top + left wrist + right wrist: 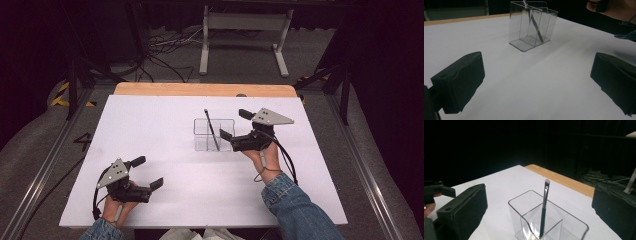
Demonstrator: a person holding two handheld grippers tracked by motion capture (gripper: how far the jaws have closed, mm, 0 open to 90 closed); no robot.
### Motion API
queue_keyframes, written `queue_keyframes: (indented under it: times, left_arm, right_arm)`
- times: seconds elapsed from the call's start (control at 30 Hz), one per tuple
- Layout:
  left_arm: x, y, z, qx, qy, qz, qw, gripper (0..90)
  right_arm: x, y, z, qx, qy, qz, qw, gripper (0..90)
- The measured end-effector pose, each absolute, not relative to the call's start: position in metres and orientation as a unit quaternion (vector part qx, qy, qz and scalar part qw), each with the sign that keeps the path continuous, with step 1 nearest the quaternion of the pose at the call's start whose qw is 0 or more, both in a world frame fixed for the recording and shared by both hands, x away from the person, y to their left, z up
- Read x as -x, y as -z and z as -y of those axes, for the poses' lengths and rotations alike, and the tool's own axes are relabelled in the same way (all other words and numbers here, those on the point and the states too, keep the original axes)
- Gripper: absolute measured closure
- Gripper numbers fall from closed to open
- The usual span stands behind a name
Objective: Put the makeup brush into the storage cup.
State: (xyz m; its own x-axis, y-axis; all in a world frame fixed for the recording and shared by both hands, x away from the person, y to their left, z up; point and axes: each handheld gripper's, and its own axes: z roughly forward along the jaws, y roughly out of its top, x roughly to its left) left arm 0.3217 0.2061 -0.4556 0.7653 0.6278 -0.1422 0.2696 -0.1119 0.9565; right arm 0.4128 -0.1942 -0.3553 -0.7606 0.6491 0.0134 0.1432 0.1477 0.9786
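Note:
A clear plastic organiser [205, 135] with compartments stands on the white tabletop [165, 125], right of centre. A thin dark makeup brush [211, 129] leans upright in it, pale tip up. My right gripper [235, 124] is open just to the organiser's right, its jaws apart from it and holding nothing. Its own view has the organiser [571, 222] and the brush [544, 205] between the wide jaws of the right gripper [539, 207]. My left gripper [147, 172] rests open near the front left. Its view shows the left gripper [537, 82] with the organiser [520, 27] and brush [535, 26] well beyond it.
A bare wooden strip [205, 89] edges the table's far side. Behind it the floor carries cables [165, 50] and a white metal stand [245, 22]. Metal rails [45, 170] run along both sides. Something white and crumpled [200, 234] lies at the near edge.

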Motion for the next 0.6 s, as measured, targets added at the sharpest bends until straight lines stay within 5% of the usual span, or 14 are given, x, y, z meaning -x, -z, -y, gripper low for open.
queue_keyframes:
  times: [0.6]
  left_arm:
    - [-0.317, 0.451, -0.205, -0.736, -0.148, -0.278, 0.599, 0.0]
  right_arm:
    - [-0.381, 0.351, 0.251, -0.271, -0.586, -0.729, 0.229, 0.0]
